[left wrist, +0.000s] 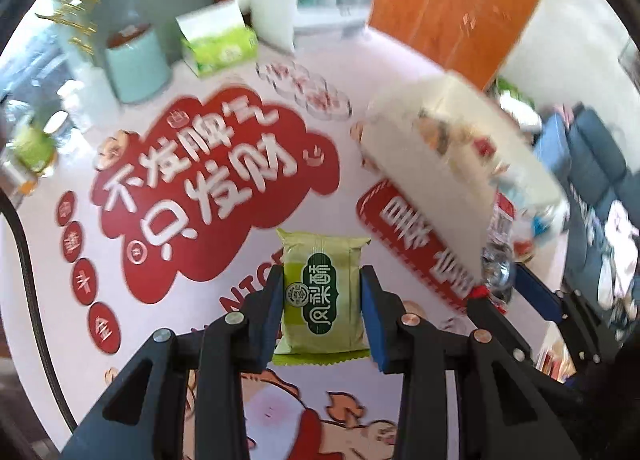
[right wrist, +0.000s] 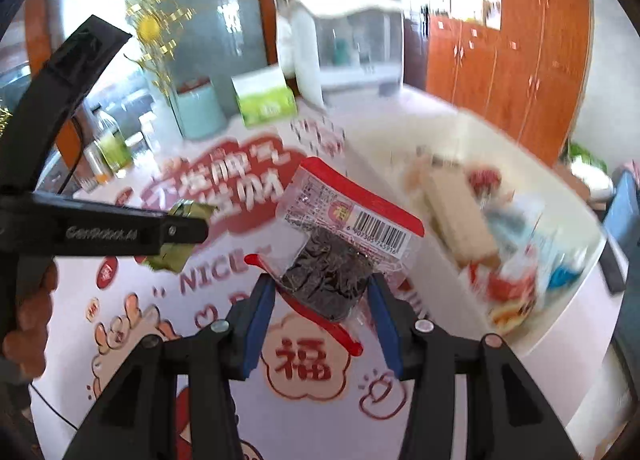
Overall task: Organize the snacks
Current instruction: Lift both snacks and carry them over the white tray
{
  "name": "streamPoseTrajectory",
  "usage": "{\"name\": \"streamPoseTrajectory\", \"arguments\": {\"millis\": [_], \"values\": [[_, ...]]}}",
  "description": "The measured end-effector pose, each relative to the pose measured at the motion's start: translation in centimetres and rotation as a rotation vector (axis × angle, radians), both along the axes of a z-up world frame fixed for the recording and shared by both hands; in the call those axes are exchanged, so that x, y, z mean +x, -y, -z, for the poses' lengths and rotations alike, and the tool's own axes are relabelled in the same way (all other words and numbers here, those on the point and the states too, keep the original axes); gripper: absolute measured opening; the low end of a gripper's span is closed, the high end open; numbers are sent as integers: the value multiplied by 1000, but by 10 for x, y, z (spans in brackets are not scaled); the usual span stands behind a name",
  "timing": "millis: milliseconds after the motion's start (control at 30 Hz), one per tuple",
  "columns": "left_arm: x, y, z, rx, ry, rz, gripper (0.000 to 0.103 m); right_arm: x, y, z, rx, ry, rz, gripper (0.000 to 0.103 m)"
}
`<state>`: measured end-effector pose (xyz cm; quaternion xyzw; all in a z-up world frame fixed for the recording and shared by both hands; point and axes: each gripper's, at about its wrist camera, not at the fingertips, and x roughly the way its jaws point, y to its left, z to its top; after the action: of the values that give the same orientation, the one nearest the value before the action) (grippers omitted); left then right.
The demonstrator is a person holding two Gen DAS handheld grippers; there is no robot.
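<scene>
Table (left wrist: pixel 240 39) w/ printed cloth: white snack tray (right wrist: pixel 460 131), green box (left wrist: pixel 218 45), mint canister (left wrist: pixel 138 63).

Home living or dining room: orange wooden cabinets (right wrist: pixel 504 71) with shelves above, blue sofa (left wrist: pixel 592 163), desk with festive red-and-white printed cloth (left wrist: pixel 224 163), tissue box (left wrist: pixel 218 45), mint canister (left wrist: pixel 136 63), white bin (right wrist: pixel 460 227) of snacks.

A tray (right wrist: pixel 460 131) of snacks sits on the table (right wrist: pixel 280 400), right of the tissue box (right wrist: pixel 266 103) and canister (right wrist: pixel 200 111).
</scene>
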<state>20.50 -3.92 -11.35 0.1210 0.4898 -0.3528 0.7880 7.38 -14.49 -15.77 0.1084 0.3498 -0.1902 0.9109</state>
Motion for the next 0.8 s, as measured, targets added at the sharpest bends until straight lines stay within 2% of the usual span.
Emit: {"name": "streamPoseTrajectory", "arguments": {"millis": [200,300,467,600,800], "values": [[-26,1,-71,-143,70,-69,35,-15,14,-50,-64,126,8,48],[-41,6,-103,-204,105,-102,35,-20,28,-70,-65,168,5,48],[-68,36,-137,-250,161,-144,35,-31,59,-91,-60,224,-23,48],[-84,78,-143,-239,173,-187,35,-41,100,-94,-51,247,-70,48],[-93,167,-116,-183,128,-265,35,-59,177,-90,-66,234,-153,48]]}}
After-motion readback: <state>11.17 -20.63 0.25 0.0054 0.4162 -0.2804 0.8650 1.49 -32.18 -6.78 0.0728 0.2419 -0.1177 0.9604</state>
